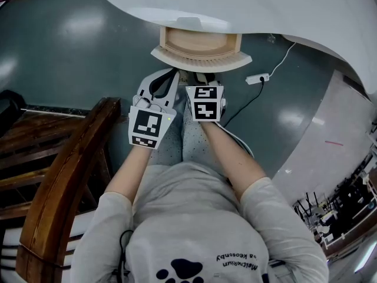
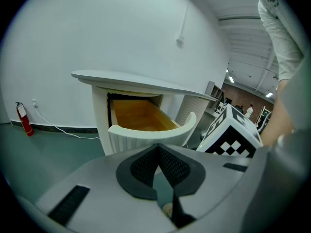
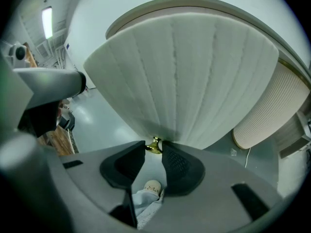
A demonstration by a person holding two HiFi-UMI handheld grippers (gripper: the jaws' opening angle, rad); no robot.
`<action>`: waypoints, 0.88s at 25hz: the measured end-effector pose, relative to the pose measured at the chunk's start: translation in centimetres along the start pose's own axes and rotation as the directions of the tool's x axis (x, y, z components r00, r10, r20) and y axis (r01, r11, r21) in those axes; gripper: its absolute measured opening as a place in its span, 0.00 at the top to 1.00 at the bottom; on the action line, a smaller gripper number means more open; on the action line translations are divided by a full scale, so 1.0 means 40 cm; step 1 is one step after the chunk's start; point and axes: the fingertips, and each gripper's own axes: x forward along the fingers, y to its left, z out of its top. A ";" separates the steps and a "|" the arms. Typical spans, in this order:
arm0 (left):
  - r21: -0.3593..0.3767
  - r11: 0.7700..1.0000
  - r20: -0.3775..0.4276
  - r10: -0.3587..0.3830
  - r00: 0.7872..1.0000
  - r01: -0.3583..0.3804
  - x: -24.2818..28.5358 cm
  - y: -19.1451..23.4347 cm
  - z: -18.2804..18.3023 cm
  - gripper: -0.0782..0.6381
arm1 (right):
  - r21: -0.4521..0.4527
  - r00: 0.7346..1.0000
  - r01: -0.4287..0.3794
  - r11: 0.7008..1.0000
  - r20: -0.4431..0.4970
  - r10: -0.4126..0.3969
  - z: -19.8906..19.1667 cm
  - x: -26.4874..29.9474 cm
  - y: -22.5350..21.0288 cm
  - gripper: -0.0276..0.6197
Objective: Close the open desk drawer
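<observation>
Below the curved white desk (image 1: pixel 247 10), the drawer (image 1: pixel 200 61) stands pulled out, its pale wooden inside open to the head view and its ribbed, bowed front facing the seated person. The right gripper (image 3: pixel 154 153) is up against that front, its jaws drawn narrow around the small brass knob (image 3: pixel 154 145), which sits between their tips and seems to touch both. The left gripper (image 2: pixel 158 148) hangs just beside it, short of the drawer (its pads meet at the tip, with nothing between them). A wooden chair arm (image 1: pixel 70 170) runs along the person's left, and a power strip (image 1: pixel 257 78) with its cable lies on the grey floor (image 1: pixel 70 58).
</observation>
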 end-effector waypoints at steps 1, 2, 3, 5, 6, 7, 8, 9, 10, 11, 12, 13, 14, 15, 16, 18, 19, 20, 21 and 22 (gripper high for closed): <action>0.000 1.000 0.004 0.001 1.000 -0.001 0.004 0.004 0.005 0.88 | -0.001 1.000 0.000 1.000 0.001 0.000 0.004 0.001 -0.001 0.77; -0.001 1.000 0.007 0.003 1.000 -0.003 0.007 0.008 0.010 0.88 | -0.003 1.000 -0.001 1.000 0.001 0.001 0.008 0.003 -0.001 0.77; -0.003 1.000 0.010 0.005 1.000 -0.005 0.011 0.012 0.014 0.88 | -0.004 1.000 -0.001 1.000 0.001 0.001 0.012 0.004 -0.002 0.77; -0.007 1.000 0.015 0.010 1.000 -0.010 0.017 0.019 0.020 0.88 | -0.005 1.000 0.001 1.000 0.005 -0.001 0.021 0.007 -0.004 0.77; -0.011 1.000 0.018 0.014 1.000 -0.014 0.020 0.022 0.024 0.88 | -0.006 1.000 0.002 1.000 0.008 -0.002 0.026 0.008 -0.007 0.77; -0.019 1.000 0.021 0.019 1.000 -0.019 0.024 0.025 0.027 0.88 | -0.007 1.000 0.002 1.000 0.012 -0.002 0.032 0.010 -0.009 0.77; -0.028 0.999 0.024 0.025 0.999 -0.024 0.028 0.029 0.032 0.88 | -0.007 1.000 0.003 1.000 0.016 -0.003 0.038 0.013 -0.012 0.77; -0.037 0.999 0.027 0.030 0.999 -0.029 0.032 0.033 0.035 0.88 | -0.007 1.000 0.003 1.000 0.020 -0.003 0.044 0.015 -0.014 0.77; -0.043 0.999 0.030 0.035 0.999 -0.033 0.036 0.036 0.039 0.88 | -0.008 1.000 0.003 1.000 0.025 -0.003 0.050 0.018 -0.017 0.77; -0.047 0.998 0.032 0.037 0.999 -0.036 0.039 0.040 0.043 0.88 | -0.011 1.000 0.003 1.000 0.030 -0.003 0.056 0.021 -0.020 0.77; -0.048 0.998 0.033 0.038 0.999 -0.037 0.042 0.044 0.048 0.88 | -0.015 0.999 0.005 1.000 0.035 -0.004 0.061 0.023 -0.023 0.77; -0.047 0.998 0.034 0.038 0.999 -0.036 0.046 0.047 0.053 0.88 | -0.016 0.999 0.005 1.000 0.038 -0.005 0.067 0.025 -0.025 0.77; -0.045 0.998 0.036 0.037 0.999 -0.036 0.050 0.051 0.058 0.88 | -0.016 0.999 0.004 1.000 0.041 -0.004 0.074 0.026 -0.027 0.77; -0.043 0.998 0.037 0.036 0.999 -0.035 0.054 0.055 0.063 0.88 | -0.014 0.999 0.004 1.000 0.044 -0.003 0.081 0.028 -0.028 0.77; -0.041 0.999 0.039 0.036 0.999 -0.034 0.058 0.060 0.067 0.88 | -0.013 0.999 0.004 1.000 0.047 -0.003 0.088 0.031 -0.029 0.77; -0.038 0.999 0.044 0.033 0.998 -0.031 0.064 0.070 0.074 0.88 | -0.015 0.998 0.005 1.000 0.055 -0.005 0.101 0.038 -0.030 0.77; -0.037 0.999 0.045 0.031 0.999 -0.029 0.066 0.074 0.077 0.88 | -0.016 0.998 0.006 1.000 0.057 -0.005 0.105 0.040 -0.030 0.77; -0.035 0.999 0.045 0.028 0.999 -0.027 0.067 0.076 0.080 0.88 | -0.017 0.998 0.006 1.000 0.058 -0.005 0.109 0.041 -0.031 0.77; -0.030 0.999 0.045 0.026 0.999 -0.025 0.069 0.078 0.083 0.88 | -0.018 0.998 0.005 1.000 0.060 -0.004 0.113 0.042 -0.032 0.77; -0.024 0.999 0.045 0.025 0.999 -0.024 0.071 0.081 0.086 0.88 | -0.018 0.998 0.004 1.000 0.063 -0.003 0.117 0.043 -0.033 0.78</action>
